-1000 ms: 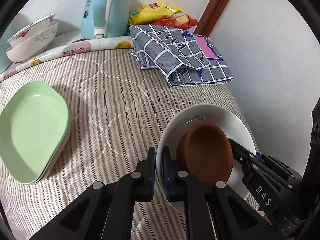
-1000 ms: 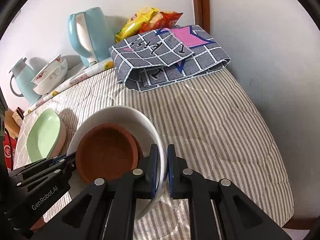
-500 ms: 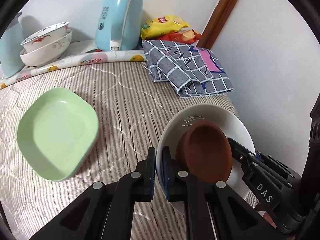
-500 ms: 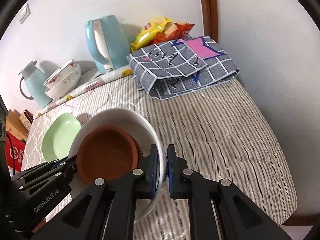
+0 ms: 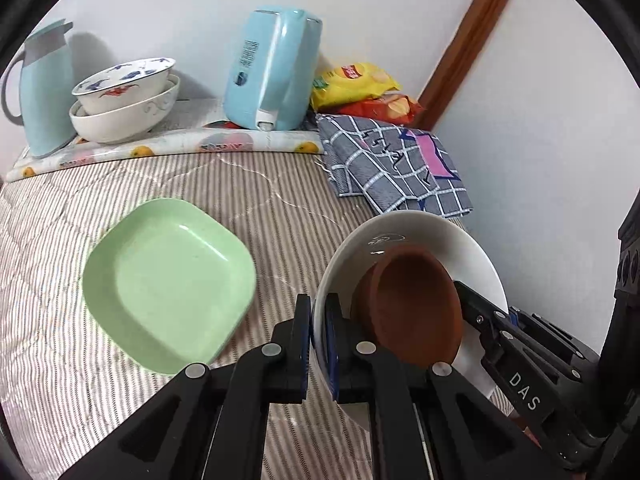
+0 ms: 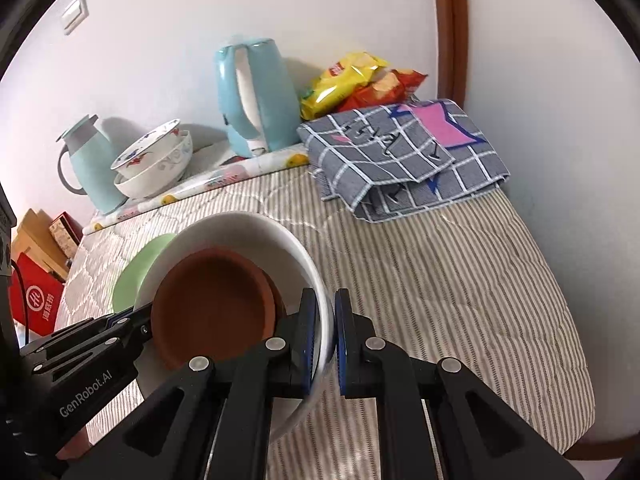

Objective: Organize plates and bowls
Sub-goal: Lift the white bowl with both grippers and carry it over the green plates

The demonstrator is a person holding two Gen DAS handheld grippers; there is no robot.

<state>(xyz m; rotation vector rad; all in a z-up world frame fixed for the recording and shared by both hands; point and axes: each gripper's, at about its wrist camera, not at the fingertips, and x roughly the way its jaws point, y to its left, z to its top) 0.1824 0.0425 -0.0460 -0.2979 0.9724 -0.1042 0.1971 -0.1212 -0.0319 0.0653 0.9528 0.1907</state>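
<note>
A white bowl (image 5: 424, 236) with a brown bowl (image 5: 412, 304) nested inside is held in the air above the striped bed. My left gripper (image 5: 318, 320) is shut on the white bowl's left rim. My right gripper (image 6: 327, 320) is shut on its right rim (image 6: 312, 264); the brown bowl (image 6: 216, 300) shows inside. A stack of green square plates (image 5: 168, 280) lies on the bed to the left, partly hidden behind the bowl in the right wrist view (image 6: 136, 272). Two stacked patterned bowls (image 5: 124, 100) stand at the back on a fruit-print mat.
A light blue kettle (image 5: 272, 72) and a blue jug (image 5: 44, 88) stand at the back wall. Snack bags (image 5: 356, 88) and a folded checked cloth (image 5: 392, 164) lie at the back right. The bed's right edge (image 6: 560, 320) runs along the wall. Red boxes (image 6: 36, 300) stand left of the bed.
Both grippers have lifted and pulled back with the white bowl. The view has widened: the green plates have shifted toward the middle and the back bowls, kettle and jug show fully.
</note>
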